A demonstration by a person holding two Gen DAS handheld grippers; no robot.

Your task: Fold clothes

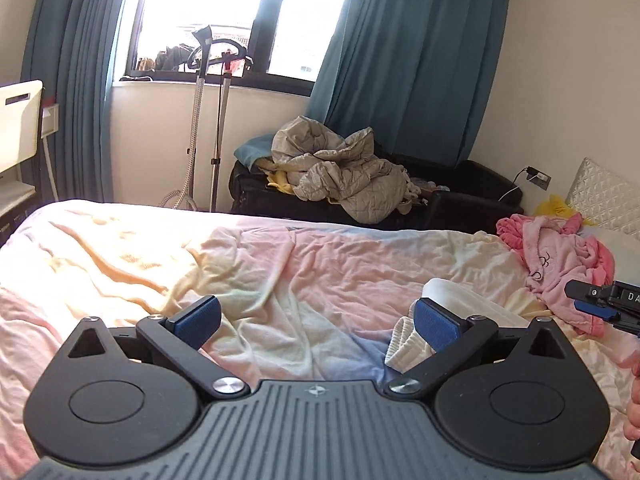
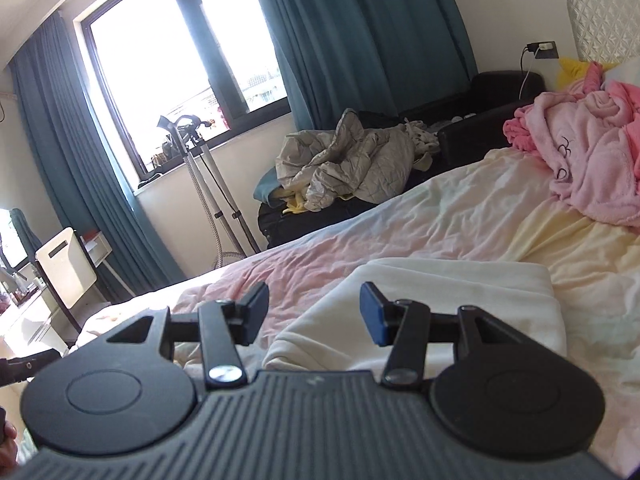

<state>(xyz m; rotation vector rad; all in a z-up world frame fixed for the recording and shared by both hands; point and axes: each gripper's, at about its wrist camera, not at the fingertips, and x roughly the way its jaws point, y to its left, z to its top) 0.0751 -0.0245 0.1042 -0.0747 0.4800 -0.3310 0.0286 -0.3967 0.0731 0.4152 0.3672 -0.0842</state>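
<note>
A folded cream-white garment (image 2: 460,308) lies on the bed, just ahead of my right gripper (image 2: 316,316), whose blue-padded jaws stand apart with nothing between them. In the left wrist view the same white garment (image 1: 460,300) shows behind the right finger of my left gripper (image 1: 318,320), which is wide open and empty above the sheet. A crumpled pink fleece garment (image 2: 592,160) is heaped near the head of the bed; the pink garment (image 1: 560,256) sits far right in the left wrist view. The right gripper's tip (image 1: 596,306) pokes in at that view's right edge.
The bed carries a wrinkled pastel pink and yellow sheet (image 1: 200,272). Beyond it stands a black sofa (image 1: 460,200) piled with a grey quilted blanket (image 1: 340,172). A garment steamer (image 1: 200,120) stands under the window between teal curtains (image 1: 400,60). A white headboard (image 2: 604,24) is at right.
</note>
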